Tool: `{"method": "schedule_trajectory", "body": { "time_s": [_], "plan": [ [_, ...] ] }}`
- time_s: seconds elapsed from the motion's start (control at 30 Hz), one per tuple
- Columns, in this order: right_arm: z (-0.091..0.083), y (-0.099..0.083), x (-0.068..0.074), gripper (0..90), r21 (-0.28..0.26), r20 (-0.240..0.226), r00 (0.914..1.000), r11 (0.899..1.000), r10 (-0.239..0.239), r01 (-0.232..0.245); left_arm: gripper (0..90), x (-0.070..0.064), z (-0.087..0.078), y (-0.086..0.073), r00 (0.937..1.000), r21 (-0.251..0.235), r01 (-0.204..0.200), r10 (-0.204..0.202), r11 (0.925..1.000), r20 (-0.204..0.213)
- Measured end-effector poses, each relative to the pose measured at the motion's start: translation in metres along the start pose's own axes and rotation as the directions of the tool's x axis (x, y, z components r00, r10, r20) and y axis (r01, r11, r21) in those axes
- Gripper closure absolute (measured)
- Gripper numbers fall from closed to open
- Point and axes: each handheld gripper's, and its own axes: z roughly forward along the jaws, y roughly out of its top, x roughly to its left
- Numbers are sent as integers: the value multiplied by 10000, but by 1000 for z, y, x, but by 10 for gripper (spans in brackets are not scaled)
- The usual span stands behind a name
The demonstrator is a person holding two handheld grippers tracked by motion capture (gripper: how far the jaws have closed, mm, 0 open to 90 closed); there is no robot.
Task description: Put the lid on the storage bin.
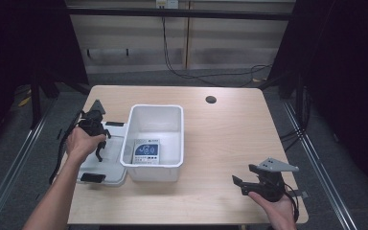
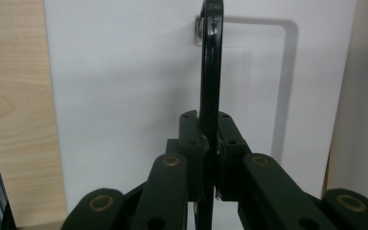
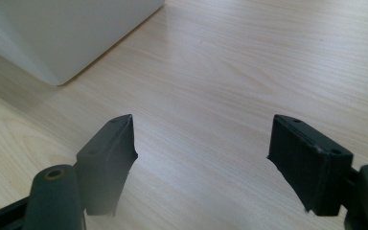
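A white plastic bin [image 1: 156, 108] stands mid-table with a blue-and-white packet [image 1: 146, 152] lying inside it. To its left a white lid [image 1: 114, 165] lies flat on the table, with a black clip [image 1: 93, 178] at its near end. My left gripper [image 1: 100, 151] points down at the lid. In the left gripper view it [image 2: 211, 139] is shut on a thin black handle [image 2: 211, 57] that stands up from the lid [image 2: 124, 96]. My right gripper [image 1: 242, 174] hovers low at the front right, open and holding nothing [image 3: 203, 143].
A round cable hole [image 1: 211, 99] sits in the wooden tabletop [image 1: 230, 134] at the back right. The bin's corner [image 3: 62, 33] lies ahead and left of the right gripper. Dark frames and cables surround the table.
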Motion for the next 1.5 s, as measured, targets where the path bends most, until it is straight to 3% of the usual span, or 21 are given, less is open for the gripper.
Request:
{"method": "schedule_trajectory", "body": {
  "time_s": [0.23,0.33,0.77,0.97,1.07,1.17,1.27,1.37,1.5],
  "plan": [
    [1,0,-1,237,58,-19,10000,10000,0,0,846,4,-9,-1,10000,-93,43,-42,9999,28],
    [1,0,0,237,41,-32,10000,10000,-33,33,846,3,-14,-2,9992,-5,-357,357,9994,-151],
    [1,0,0,236,123,-62,10000,9999,-2,3,846,8,-36,-5,9996,-353,-273,276,9990,65],
    [1,0,-1,232,125,-68,10000,9999,5,-4,847,10,-44,-6,9997,-197,-250,251,9995,39],
    [1,0,-1,226,110,-98,9999,9999,48,-47,847,9,-44,-7,9993,-210,-363,362,9991,-63],
    [2,0,-1,227,122,-84,10000,9999,43,-42,846,7,-48,-7,9989,-200,-434,438,9989,182],
    [1,0,0,226,132,-93,9999,9999,41,-39,847,2,-53,-6,9972,-232,-752,752,9969,-11],
    [1,0,-1,217,129,-93,10000,9999,23,-22,847,2,-60,-6,9977,-416,-644,651,9971,175],
    [1,0,-1,216,149,-69,10000,9999,48,-47,846,4,-67,-8,9947,-429,-972,984,9943,281]
  ]
}}
